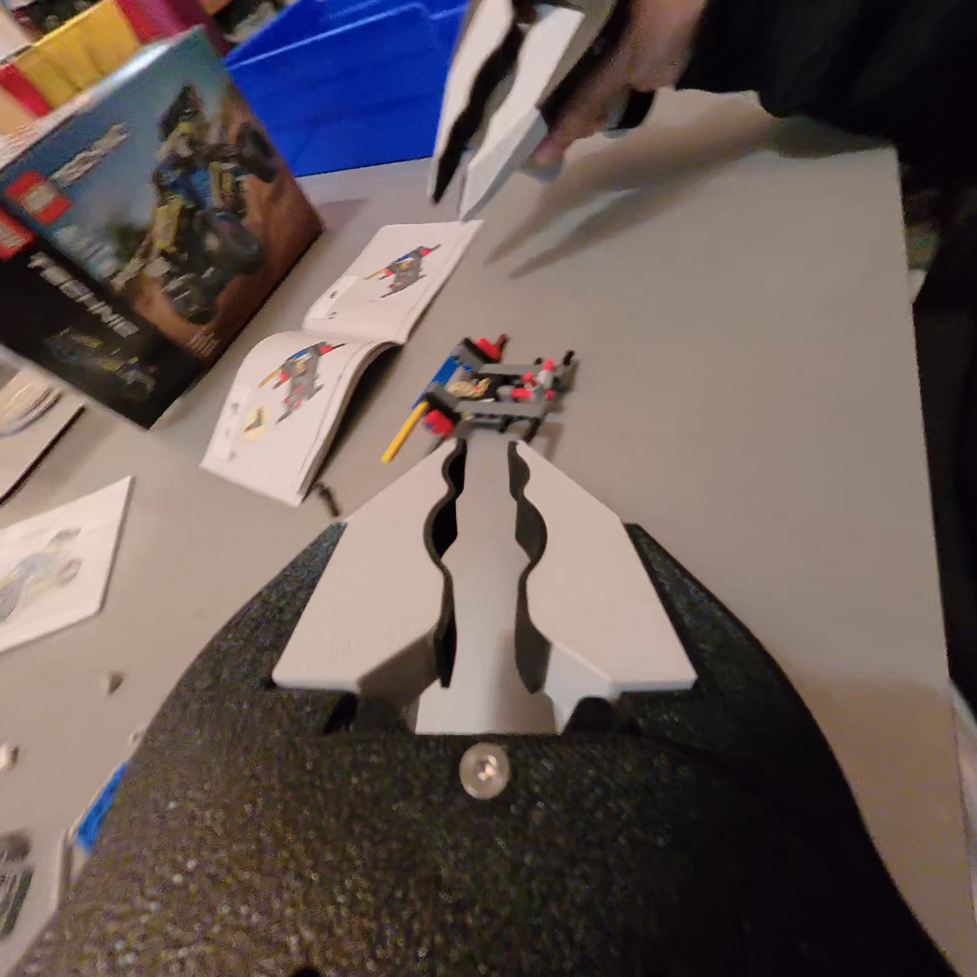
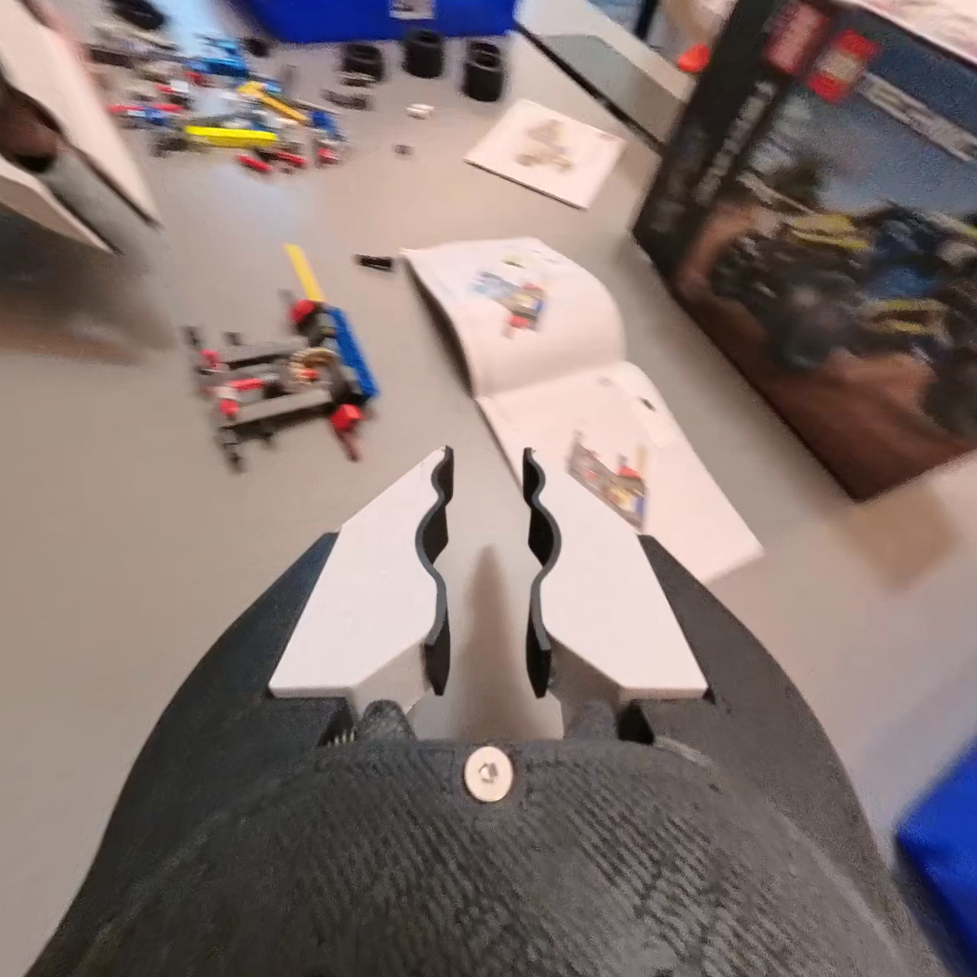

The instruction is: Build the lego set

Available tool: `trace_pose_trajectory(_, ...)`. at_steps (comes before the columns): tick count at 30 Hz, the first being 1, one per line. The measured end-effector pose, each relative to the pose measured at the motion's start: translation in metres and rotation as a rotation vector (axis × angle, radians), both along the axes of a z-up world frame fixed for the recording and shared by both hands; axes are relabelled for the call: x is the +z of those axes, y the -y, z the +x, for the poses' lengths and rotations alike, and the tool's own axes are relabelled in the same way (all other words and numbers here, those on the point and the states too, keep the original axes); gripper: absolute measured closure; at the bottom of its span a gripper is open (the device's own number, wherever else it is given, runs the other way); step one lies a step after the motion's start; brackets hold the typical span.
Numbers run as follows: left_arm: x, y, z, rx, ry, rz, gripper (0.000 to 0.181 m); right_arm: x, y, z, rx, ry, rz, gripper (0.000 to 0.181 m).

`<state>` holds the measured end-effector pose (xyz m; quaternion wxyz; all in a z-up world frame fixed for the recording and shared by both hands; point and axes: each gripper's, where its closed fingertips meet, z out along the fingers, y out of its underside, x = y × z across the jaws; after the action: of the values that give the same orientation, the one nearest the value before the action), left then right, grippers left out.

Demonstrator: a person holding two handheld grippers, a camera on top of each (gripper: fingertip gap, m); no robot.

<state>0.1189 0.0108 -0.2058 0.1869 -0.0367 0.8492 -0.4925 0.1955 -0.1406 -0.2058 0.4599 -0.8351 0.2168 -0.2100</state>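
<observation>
Left gripper (image 1: 486, 449): my jaws stand parted and empty, tips just short of the half-built model (image 1: 497, 386).
Right gripper (image 2: 486, 460): also parted, holding nothing, above bare table (image 2: 132, 555).
Model: mid-table, just beside the open manual (image 2: 555, 338).
Step, as I judge it: close on the grey frame, not the yellow axle (image 1: 404, 431).
Room: the table is bare toward its right edge; the box (image 1: 158, 211) crowds the left.
Far: loose parts (image 2: 227, 127) lie near the blue bin (image 1: 349, 95).

Right gripper (image 2: 486, 454) gapes empty beside open booklet (image 2: 555, 370).
</observation>
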Motion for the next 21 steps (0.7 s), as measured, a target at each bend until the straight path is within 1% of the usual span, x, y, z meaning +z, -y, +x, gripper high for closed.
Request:
trace_pose_trajectory(2, 0.006, -0.021, 0.014, 0.09, -0.017, -0.039, 0.171, -0.001, 0.022, 0.017, -0.121, 0.023, 0.012, 0.161)
trace_pose_trajectory(3, 0.008, -0.032, 0.022, 0.148, -0.025, -0.054, 0.172, -0.001, 0.028, 0.023, -0.159, 0.034, 0.03, 0.164)
trace_pose_trajectory(5, 0.011, -0.057, 0.038, 0.265, -0.041, -0.077, 0.172, -0.006, 0.034, 0.03, -0.199, 0.035, 0.069, 0.168)
trace_pose_trajectory(6, 0.012, -0.069, 0.044, 0.321, -0.049, -0.088, 0.172, -0.01, 0.036, 0.032, -0.207, 0.015, 0.051, 0.17)
trace_pose_trajectory(9, 0.019, -0.098, 0.057, 0.441, -0.055, -0.14, 0.17, -0.024, 0.036, 0.033, -0.193, -0.021, -0.029, 0.166)
trace_pose_trajectory(12, 0.026, -0.12, 0.066, 0.534, -0.051, -0.185, 0.16, -0.049, 0.027, 0.025, -0.12, -0.096, -0.172, 0.158)
trace_pose_trajectory(13, 0.027, -0.126, 0.069, 0.565, -0.051, -0.195, 0.153, -0.048, 0.024, 0.024, -0.111, -0.076, -0.178, 0.168)
trace_pose_trajectory(15, 0.03, -0.138, 0.073, 0.613, -0.046, -0.205, 0.142, -0.047, 0.026, 0.026, -0.124, -0.056, -0.189, 0.166)
trace_pose_trajectory(17, 0.032, -0.151, 0.076, 0.661, -0.037, -0.198, 0.132, -0.049, 0.023, 0.023, -0.098, -0.069, -0.186, 0.172)
trace_pose_trajectory(18, 0.033, -0.157, 0.077, 0.686, -0.032, -0.191, 0.129, -0.049, 0.022, 0.022, -0.091, -0.076, -0.183, 0.174)
trace_pose_trajectory(21, 0.033, -0.175, 0.082, 0.758, -0.025, -0.167, 0.133, -0.049, 0.022, 0.021, -0.084, -0.087, -0.178, 0.176)
